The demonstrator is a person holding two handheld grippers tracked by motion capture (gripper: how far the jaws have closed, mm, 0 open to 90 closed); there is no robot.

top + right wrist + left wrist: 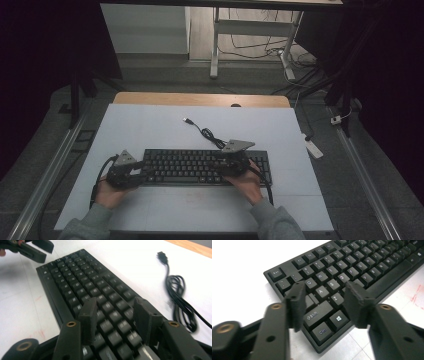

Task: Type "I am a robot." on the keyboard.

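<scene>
A dim room with a white worktop [150,125] is seen from above; a black keyboard [200,166] lies near its front edge, a claw at each end. The left claw [324,303] is shown parted over the Shift key. The right claw [113,320] is parted above the keys, the cable [178,295] coiled beside, seemingly just released.

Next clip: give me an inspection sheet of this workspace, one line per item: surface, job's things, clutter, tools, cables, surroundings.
Surface: white table, wooden edge at the far side, faint red marks near the front.
Job's things: black keyboard, lying flat.
Clutter: nothing seen.
Tools: left tool open above the keyboard's left end; right tool open above its right part; neither grips anything.
Cables: keyboard's USB cable coiled loosely behind it, unplugged.
Surroundings: dark room, desk frame and floor wires beyond.
</scene>
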